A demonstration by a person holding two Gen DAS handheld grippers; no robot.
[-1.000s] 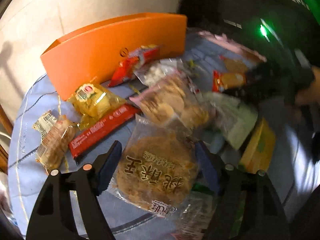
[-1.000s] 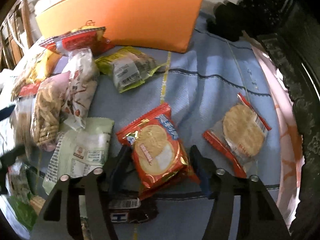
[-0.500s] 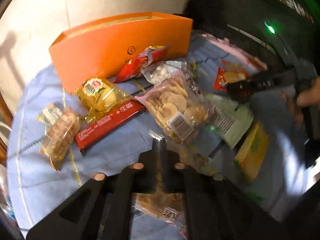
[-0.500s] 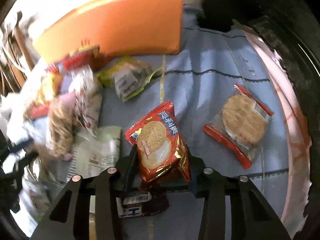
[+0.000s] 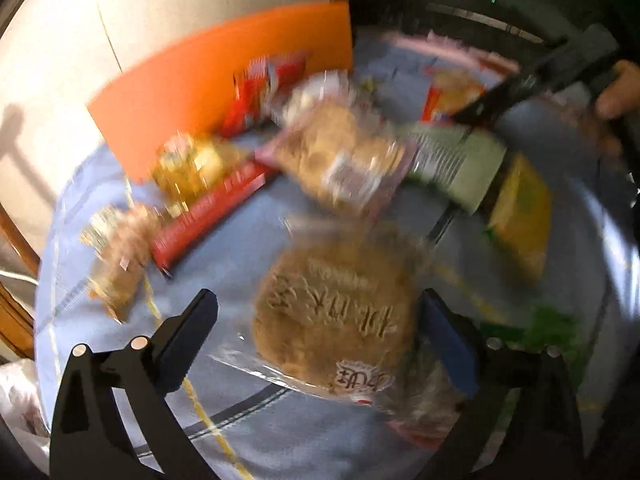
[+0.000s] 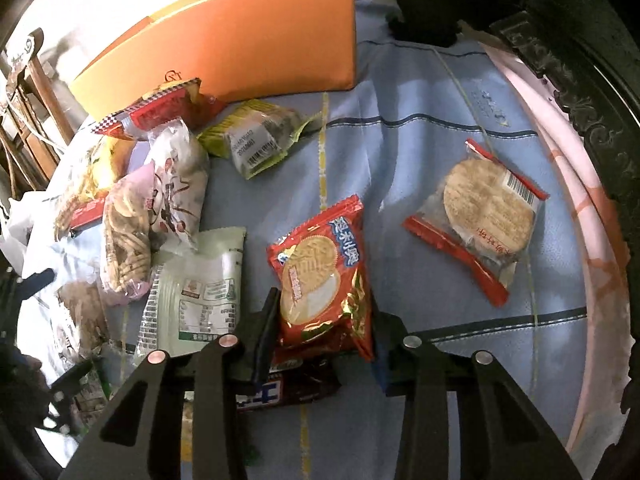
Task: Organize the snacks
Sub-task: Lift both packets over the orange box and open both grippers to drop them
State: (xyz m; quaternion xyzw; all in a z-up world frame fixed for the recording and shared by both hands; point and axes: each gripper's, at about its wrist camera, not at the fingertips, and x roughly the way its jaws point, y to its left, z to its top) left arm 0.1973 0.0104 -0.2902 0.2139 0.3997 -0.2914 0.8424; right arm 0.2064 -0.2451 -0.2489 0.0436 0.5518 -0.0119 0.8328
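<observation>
Snack packs lie on a blue cloth in front of an orange box (image 5: pixel 224 80) (image 6: pixel 248 36). In the blurred left wrist view my left gripper (image 5: pixel 320 328) is open, its fingers on either side of a clear-wrapped brown walnut cake (image 5: pixel 336 312) lying on the cloth. In the right wrist view my right gripper (image 6: pixel 324 328) is shut on a red cracker pack (image 6: pixel 320 272), holding its lower end. A dark chocolate pack (image 6: pixel 288 388) lies under the gripper. The right gripper also shows at the upper right of the left wrist view (image 5: pixel 532 80).
A clear round-cracker pack with red edge (image 6: pixel 484 212) lies right. A green-white pouch (image 6: pixel 200 288), a cookie bag (image 6: pixel 124 236), a yellow-green pack (image 6: pixel 256 136) and a red pack (image 6: pixel 160 108) lie left. A dark carved frame (image 6: pixel 580 60) borders the right side.
My left gripper was shut half a second ago and has opened; the walnut cake now lies between its fingers. My right gripper has closed on the red cracker pack.
</observation>
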